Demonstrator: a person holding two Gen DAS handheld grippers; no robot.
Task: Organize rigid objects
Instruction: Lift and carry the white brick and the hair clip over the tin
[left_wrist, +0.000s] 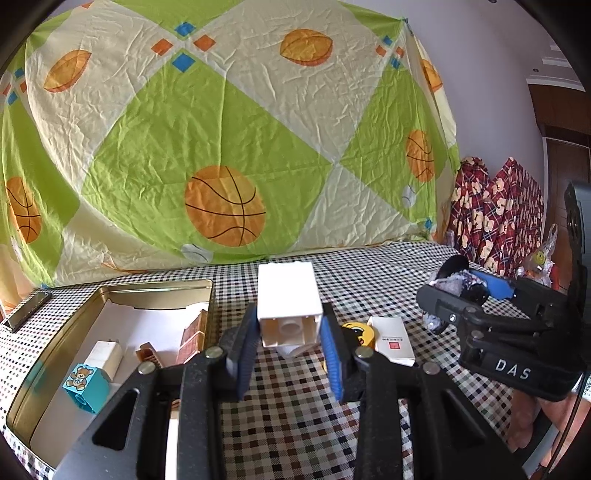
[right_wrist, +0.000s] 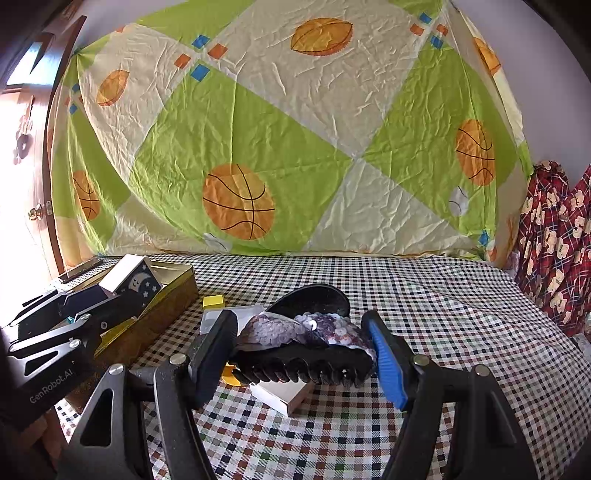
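Left wrist view, checkered tablecloth (left_wrist: 369, 280), basketball-print sheet (left_wrist: 229, 122) behind

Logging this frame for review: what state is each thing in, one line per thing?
Left gripper: shut on the white block, held above the table.
White block: gripped, hollow underside facing the camera.
Right gripper: shut on the hair clip.
Hair clip: gripped, lifted off the cloth.
Tin box: open, no lid on it.
Bear block: lying inside the tin box.
White card box: lying flat on the table.
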